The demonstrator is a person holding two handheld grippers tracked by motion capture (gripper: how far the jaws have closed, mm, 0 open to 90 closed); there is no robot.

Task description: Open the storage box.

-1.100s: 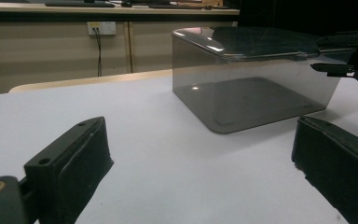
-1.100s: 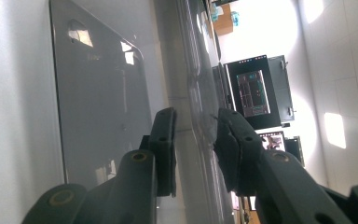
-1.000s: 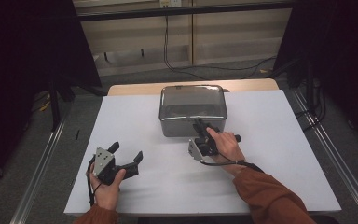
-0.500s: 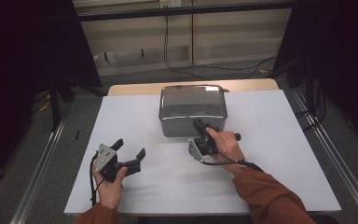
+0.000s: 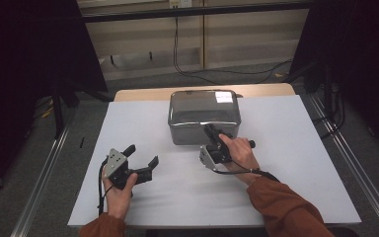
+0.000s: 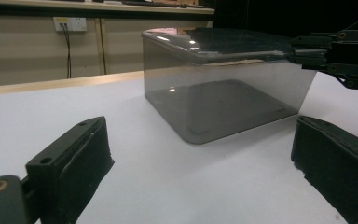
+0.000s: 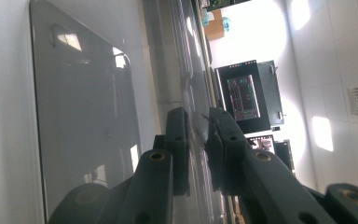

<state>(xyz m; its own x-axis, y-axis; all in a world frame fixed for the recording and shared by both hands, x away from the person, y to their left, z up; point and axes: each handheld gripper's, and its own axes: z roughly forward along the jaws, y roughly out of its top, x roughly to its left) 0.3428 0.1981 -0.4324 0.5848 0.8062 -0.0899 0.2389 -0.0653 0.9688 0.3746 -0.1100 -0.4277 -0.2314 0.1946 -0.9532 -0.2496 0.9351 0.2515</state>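
- Your right gripper point(image 5: 212, 134) is clamped on the near rim of the lid point(image 5: 203, 105) of the grey translucent box point(image 5: 197, 132), with the jaws pinched together on the lid's edge.
- In the right gripper view, the two black jaws sit on either side of that thin edge point(image 7: 196, 126), one pad on each face, almost meeting.
- Those jaws have just been closing, with the lid's edge between them.
- The box stands upright on the white table sheet point(image 5: 286, 148), toward the far middle of it, with the lid on top.
- A small white label point(image 5: 223, 97) sits on the lid's far right corner.
- Your left gripper point(image 5: 140, 159) rests low over the sheet at the near left, well apart from the box, its jaws spread wide with nothing between them.
- In the left gripper view, the box point(image 6: 223, 100) stands ahead between the open jaws, and your right gripper point(image 6: 340, 56) reaches in at the lid's rim from the right.
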